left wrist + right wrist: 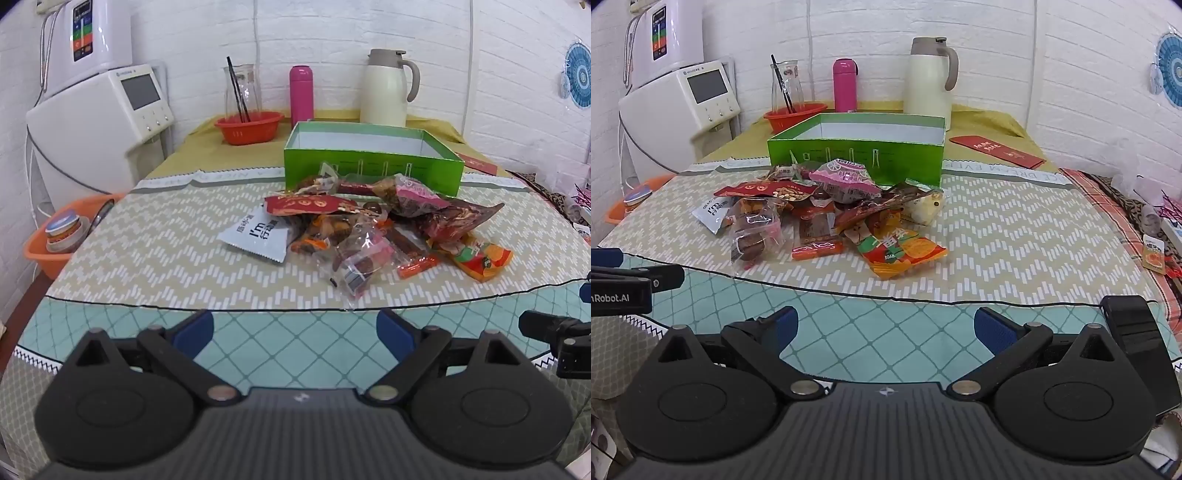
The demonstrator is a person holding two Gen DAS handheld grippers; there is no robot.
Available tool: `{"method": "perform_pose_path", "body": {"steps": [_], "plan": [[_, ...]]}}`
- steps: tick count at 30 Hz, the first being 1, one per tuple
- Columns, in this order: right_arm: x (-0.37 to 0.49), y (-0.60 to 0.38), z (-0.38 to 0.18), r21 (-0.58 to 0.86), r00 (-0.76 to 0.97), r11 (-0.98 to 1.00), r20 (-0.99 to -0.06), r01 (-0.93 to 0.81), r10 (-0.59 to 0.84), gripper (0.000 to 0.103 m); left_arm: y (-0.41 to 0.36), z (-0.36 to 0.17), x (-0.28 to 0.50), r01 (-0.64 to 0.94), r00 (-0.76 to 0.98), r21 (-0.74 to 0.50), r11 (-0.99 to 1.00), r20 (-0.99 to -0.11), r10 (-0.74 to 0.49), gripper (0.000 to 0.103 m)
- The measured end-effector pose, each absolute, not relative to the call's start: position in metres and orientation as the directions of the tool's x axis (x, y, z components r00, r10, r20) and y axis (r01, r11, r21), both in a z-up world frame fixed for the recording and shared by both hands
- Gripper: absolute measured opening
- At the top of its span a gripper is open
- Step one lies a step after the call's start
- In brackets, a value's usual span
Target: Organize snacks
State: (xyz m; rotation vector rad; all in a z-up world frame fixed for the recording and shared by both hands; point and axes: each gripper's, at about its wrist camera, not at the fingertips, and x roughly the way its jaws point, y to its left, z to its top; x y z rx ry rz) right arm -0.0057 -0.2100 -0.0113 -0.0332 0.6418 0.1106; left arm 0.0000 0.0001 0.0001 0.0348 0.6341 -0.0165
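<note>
- nothing sorted yet; snack pile [827,214] sat on the desk [1015,236] just in front of the green box [857,155], which looked empty
- left gripper [295,328] and right gripper [886,328] both hung wide open, holding nothing, short of the pile; basically everything was left to do

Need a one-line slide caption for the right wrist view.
Open right gripper facing a pile of snack packets in front of an empty green box.

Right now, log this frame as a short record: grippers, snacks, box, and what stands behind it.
left gripper: open, empty, short of the pile
right gripper: open, empty, short of the pile
snack packets: loose heap on the tablecloth, in front of the box
green box: open; nothing visible inside
behind box: cream jug, pink bottle, orange basket
task state: no snack visibly boxed yet
</note>
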Motion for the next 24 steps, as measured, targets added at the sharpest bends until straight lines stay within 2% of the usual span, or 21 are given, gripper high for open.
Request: {"method": "perform_pose_path", "body": {"steps": [4, 7, 24], "plan": [[-0.0061, -0.2089, -0.0123, -0.009, 0.793, 0.994, -0.604, -0.109, 0.082, 0.103, 0.008, 0.0004, -0.006, 0.031, 0.817, -0.004, 0.999, -0.576, -0.028, 0.09], [-0.0061, -0.2068, -0.0131, -0.01, 0.793, 0.993, -0.604, -0.114, 0.085, 0.103, 0.0011, 0.0023, 0.002, 0.027, 0.794, 0.03, 0.999, -0.608, -0.004, 0.09], [-0.0019, -0.2089, -0.0161, 0.008, 0.782, 0.995, -0.617, -0.104, 0.087, 0.103, 0.0017, -0.0011, 0.002, 0.026, 0.794, 0.008, 1.0, -0.607, -0.016, 0.09]]}}
